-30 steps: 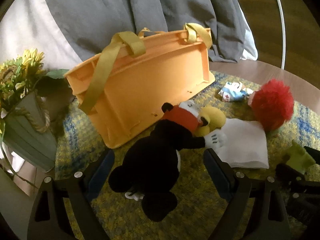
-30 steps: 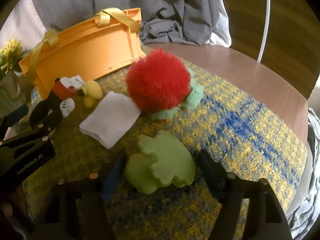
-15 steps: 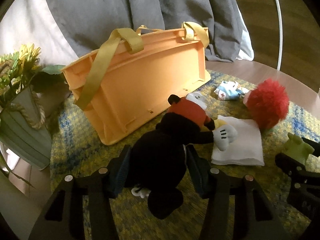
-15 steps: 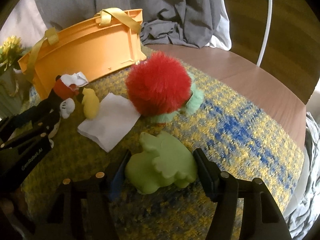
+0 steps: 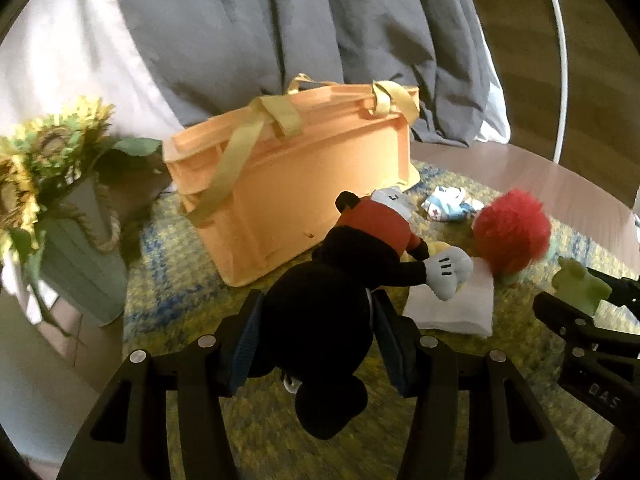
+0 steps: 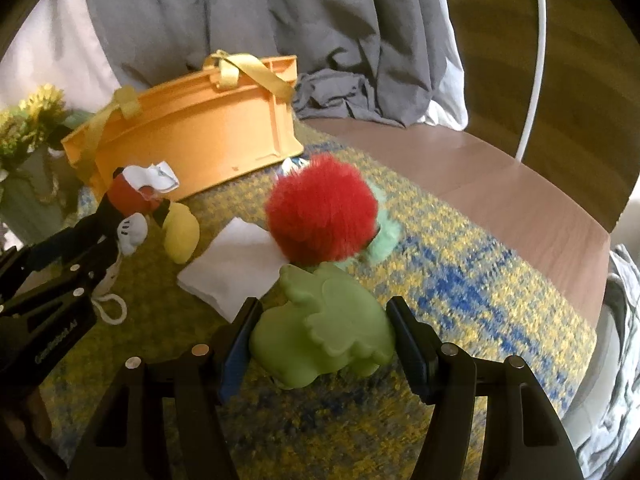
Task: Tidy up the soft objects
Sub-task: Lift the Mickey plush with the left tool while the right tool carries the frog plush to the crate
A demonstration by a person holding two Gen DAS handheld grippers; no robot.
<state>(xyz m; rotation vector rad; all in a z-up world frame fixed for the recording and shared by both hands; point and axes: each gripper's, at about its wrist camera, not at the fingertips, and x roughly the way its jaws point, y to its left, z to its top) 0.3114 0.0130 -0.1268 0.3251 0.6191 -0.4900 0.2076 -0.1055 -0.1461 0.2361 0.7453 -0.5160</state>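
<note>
Mouse doll: a black plush mouse [image 5: 320, 312] with red shorts and white gloves, head toward the camera and legs toward the orange basket, lying over the yellow-and-blue mat; its gloved hand [image 5: 448, 274] rests on the white napkin.
Left gripper: the left gripper [image 5: 316, 344] is pinching the mouse doll, both blue-padded fingers [image 5: 248, 340] pressed into the sides of its black head.
Green toy: a soft light-green toy [image 6: 324, 332] with leaf-like lobes, low over the mat at the near edge of the right wrist view, just in front of the red pompom.
Right gripper: the right gripper [image 6: 324, 344] is clamped on the green toy, one finger against each side.
Napkin: a folded white napkin [image 6: 232, 268] flat on the mat, between the mouse doll and the green toy, touching the pompom's base.
Red pompom: a fluffy red ball [image 6: 322, 220] on a pale mint-green base, standing on the mat.
Yellow toy: a small yellow plush piece [image 6: 182, 234] beside the doll's glove.
Blue-white item: a small crumpled blue and white thing [image 5: 448, 208] near the basket's corner; I cannot tell what it is.
Basket: an orange plastic basket [image 5: 296, 188] with yellow fabric handles, tipped so its bottom faces the grippers.
Mat: a woven yellow-and-blue mat [image 6: 460, 280] on a round wooden table [image 6: 520, 196].
Flowers: artificial sunflowers [image 5: 44, 152] in a pale green pot at the left.
Backdrop: grey cloth [image 5: 280, 32] hanging behind the basket.
</note>
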